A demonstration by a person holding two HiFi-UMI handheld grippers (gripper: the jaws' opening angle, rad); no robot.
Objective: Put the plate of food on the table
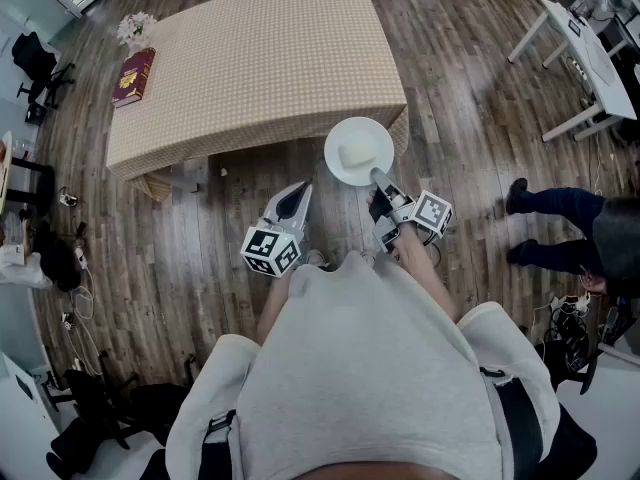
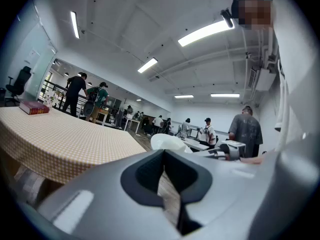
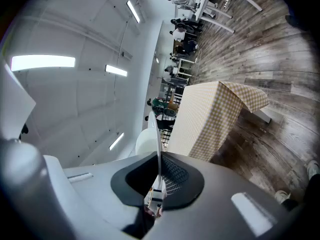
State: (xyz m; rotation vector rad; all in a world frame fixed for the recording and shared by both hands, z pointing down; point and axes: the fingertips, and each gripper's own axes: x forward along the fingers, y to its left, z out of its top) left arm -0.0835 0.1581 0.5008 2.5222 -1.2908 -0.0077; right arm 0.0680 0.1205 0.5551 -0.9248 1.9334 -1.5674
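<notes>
A white plate (image 1: 358,151) with a pale block of food (image 1: 355,155) hangs in the air just off the near right corner of the checkered table (image 1: 260,58). My right gripper (image 1: 380,180) is shut on the plate's near rim. In the right gripper view the plate (image 3: 154,129) stands edge-on between the jaws of that gripper (image 3: 159,176), with the table (image 3: 210,119) beyond it. My left gripper (image 1: 292,202) hovers over the floor to the plate's left, shut and holding nothing. The left gripper view shows its jaws (image 2: 167,184) closed, with the plate (image 2: 167,141) ahead.
A red book (image 1: 133,76) and small flowers (image 1: 135,26) lie at the table's far left corner. A person (image 1: 575,223) crouches on the wooden floor to the right, near white desks (image 1: 590,53). Chairs and bags line the left side. Several people stand across the room (image 2: 90,99).
</notes>
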